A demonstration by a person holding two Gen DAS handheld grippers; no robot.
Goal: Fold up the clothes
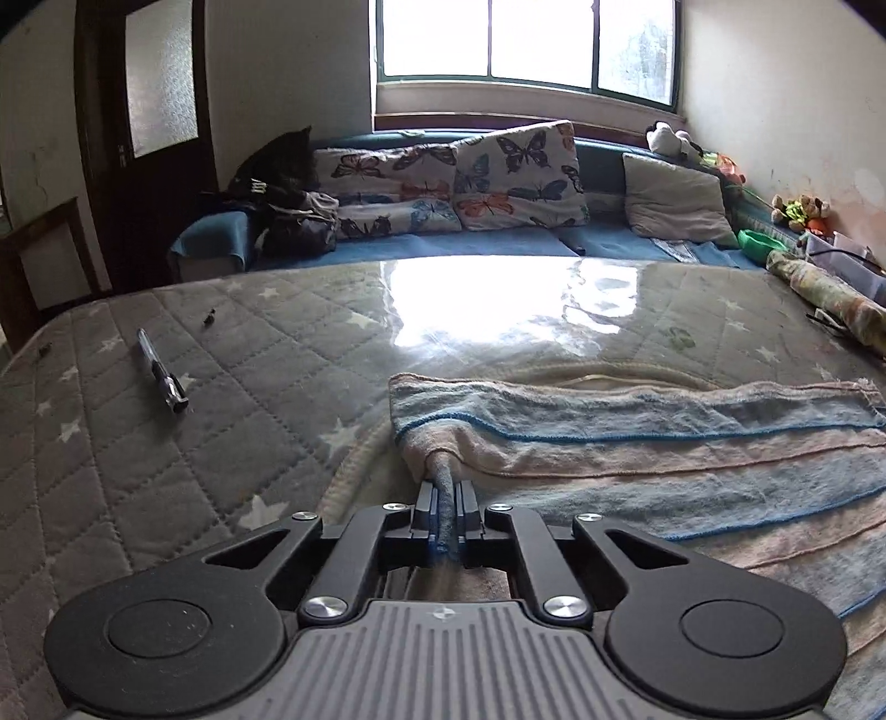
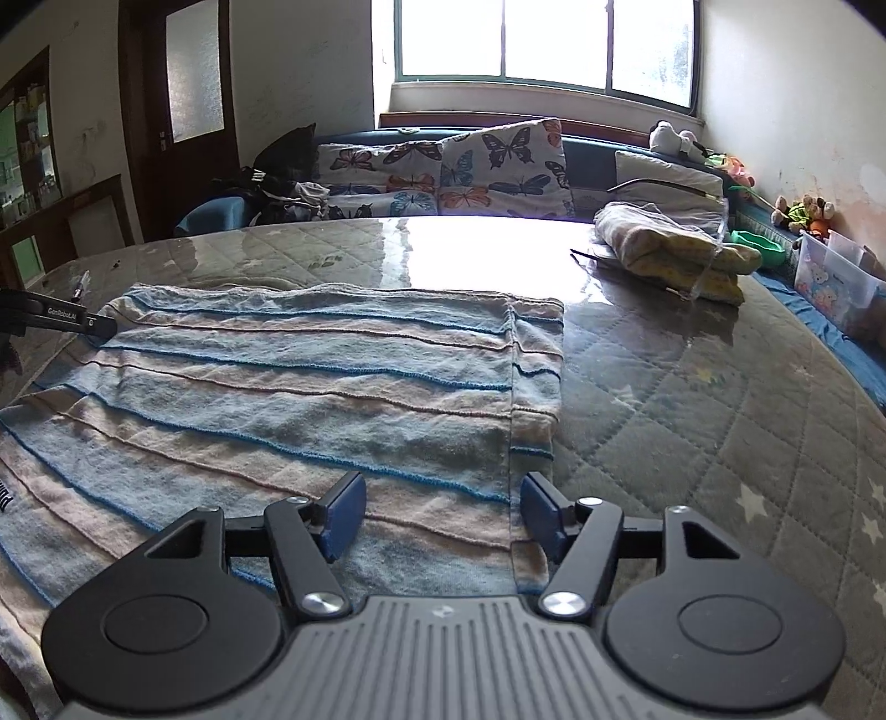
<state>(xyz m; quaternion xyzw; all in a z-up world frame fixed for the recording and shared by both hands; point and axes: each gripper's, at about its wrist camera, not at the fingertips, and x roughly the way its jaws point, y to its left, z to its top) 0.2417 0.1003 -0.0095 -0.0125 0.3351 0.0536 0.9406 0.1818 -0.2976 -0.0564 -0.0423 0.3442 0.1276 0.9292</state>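
Quilted star-print table cover (image 1: 166,443) under clear glossy sheet takes up most of both views. Behind it, blue sofa (image 1: 498,243) w/ butterfly cushions (image 1: 515,177) below the window (image 1: 526,39). Striped blue/beige garment (image 2: 288,399) lies flat on the cover, right-hand edge folded over into a narrow strip. Folded yellowish cloth pile (image 2: 664,243) sits well apart, far right. Left gripper (image 1: 444,493) clenched on a pinched bit of the garment's left edge, fabric bunched btwn the pads. Right gripper (image 2: 443,512) released, jaws wide, hovering at near edge by the folded strip; can't tell if pads touch fabric. Pen (image 1: 161,371) lies on cover, left of garment.
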